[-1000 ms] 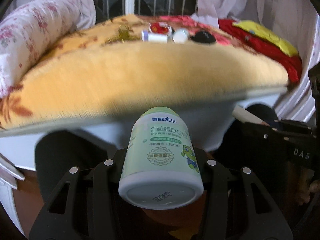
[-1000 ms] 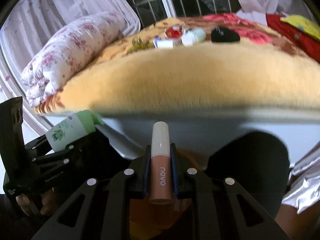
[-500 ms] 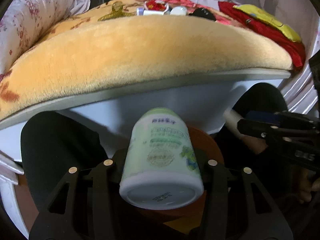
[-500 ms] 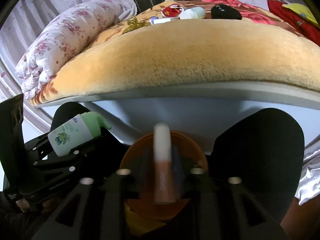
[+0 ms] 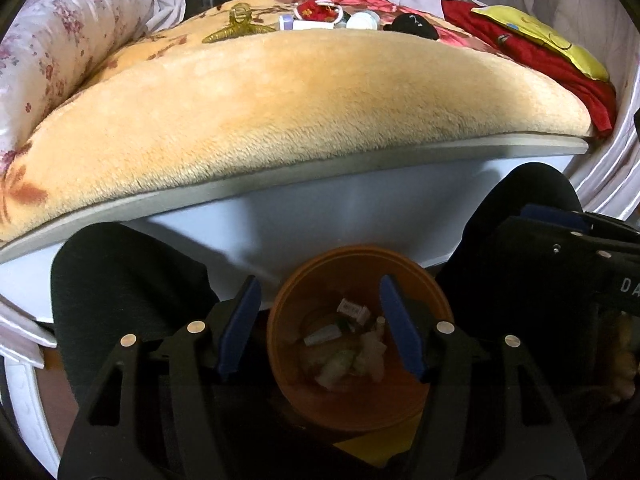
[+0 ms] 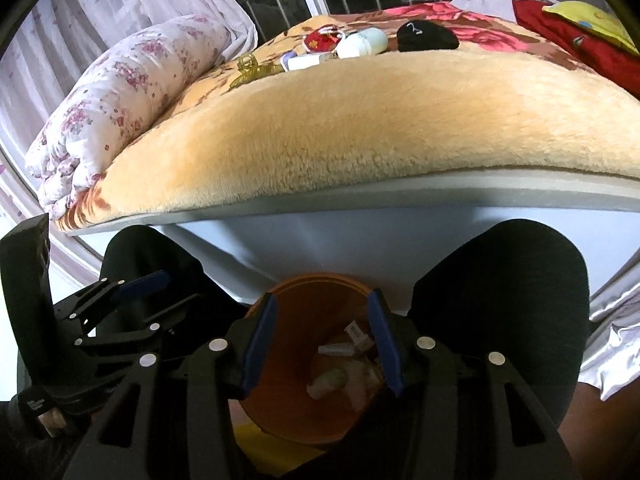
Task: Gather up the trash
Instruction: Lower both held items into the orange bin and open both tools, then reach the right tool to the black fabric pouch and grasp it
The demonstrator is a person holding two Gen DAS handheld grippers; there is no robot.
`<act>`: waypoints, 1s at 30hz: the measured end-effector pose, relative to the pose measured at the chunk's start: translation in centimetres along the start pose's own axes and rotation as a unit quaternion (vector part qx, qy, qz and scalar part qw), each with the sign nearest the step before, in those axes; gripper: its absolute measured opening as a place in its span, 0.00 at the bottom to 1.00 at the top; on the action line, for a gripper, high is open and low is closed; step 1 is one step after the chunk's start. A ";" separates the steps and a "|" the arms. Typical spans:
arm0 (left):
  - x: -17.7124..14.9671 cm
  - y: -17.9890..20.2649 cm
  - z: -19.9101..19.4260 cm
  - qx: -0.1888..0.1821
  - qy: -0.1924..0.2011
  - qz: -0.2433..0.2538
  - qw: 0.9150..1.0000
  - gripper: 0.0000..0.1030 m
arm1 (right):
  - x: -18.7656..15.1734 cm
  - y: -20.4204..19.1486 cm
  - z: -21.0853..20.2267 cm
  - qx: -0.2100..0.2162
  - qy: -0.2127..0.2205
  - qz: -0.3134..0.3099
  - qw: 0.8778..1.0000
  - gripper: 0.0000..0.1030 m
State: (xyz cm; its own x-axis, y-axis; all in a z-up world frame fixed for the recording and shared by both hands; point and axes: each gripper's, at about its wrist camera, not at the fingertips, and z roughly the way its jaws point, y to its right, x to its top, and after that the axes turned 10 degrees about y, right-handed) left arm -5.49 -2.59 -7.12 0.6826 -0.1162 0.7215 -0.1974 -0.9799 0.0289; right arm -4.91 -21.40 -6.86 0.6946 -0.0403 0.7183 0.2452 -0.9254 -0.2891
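An orange bin [image 5: 288, 332] stands on the floor between the person's knees; it also shows in the right wrist view [image 6: 288, 344]. Trash [image 5: 348, 350] lies in its bottom, pale and partly blurred. My left gripper [image 5: 320, 320] is open and empty above the bin. My right gripper [image 6: 322, 340] is open and empty above the same bin. The left gripper also shows at the left of the right wrist view [image 6: 132, 300]. Small items remain far back on the bed: a white tube [image 6: 304, 62], a white bottle [image 6: 362, 42].
The bed's orange blanket [image 5: 300, 100] bulges over the bin, with a grey edge [image 5: 280, 184] below it. A gold hair clip [image 5: 236, 26], red pouch [image 5: 318, 10] and black item [image 5: 412, 26] lie far back. A floral quilt [image 6: 120, 92] is left, red cloth [image 5: 540, 60] right.
Both grippers opened. The green bottle left the left gripper and the lip-gloss tube left the right one. Both views dropped lower, over the orange bin.
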 end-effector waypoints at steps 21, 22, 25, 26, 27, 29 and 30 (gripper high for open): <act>12.8 -5.8 -0.4 0.039 0.102 -0.070 0.992 0.78 | 20.0 8.2 3.3 -0.059 0.076 0.008 0.995 0.69; 13.1 -6.2 0.1 0.043 0.101 -0.075 0.991 0.78 | 21.1 8.8 4.4 -0.066 0.074 0.013 0.995 0.69; 13.2 -7.1 1.1 0.045 0.094 -0.090 0.990 0.78 | 23.4 9.7 6.9 -0.085 0.074 0.017 0.994 0.74; 13.1 -7.3 1.4 0.043 0.090 -0.095 0.990 0.78 | 24.0 10.0 7.7 -0.094 0.074 0.015 0.993 0.75; 13.1 -7.5 1.6 0.043 0.088 -0.096 0.991 0.78 | 24.4 10.0 8.5 -0.100 0.076 0.013 0.992 0.79; 13.0 -7.8 2.2 0.045 0.082 -0.098 0.991 0.78 | 25.4 10.2 10.1 -0.112 0.078 0.004 0.991 0.82; 13.0 -7.9 2.4 0.046 0.080 -0.098 0.991 0.78 | 25.9 10.4 11.1 -0.120 0.074 0.000 0.990 0.82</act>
State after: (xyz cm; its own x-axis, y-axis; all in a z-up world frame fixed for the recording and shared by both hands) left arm 6.65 3.19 0.35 0.5800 0.0979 0.8087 -0.0015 -0.9926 0.1212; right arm 23.13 -27.84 1.71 0.5840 -0.0775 0.8080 0.0660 -0.9876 -0.1424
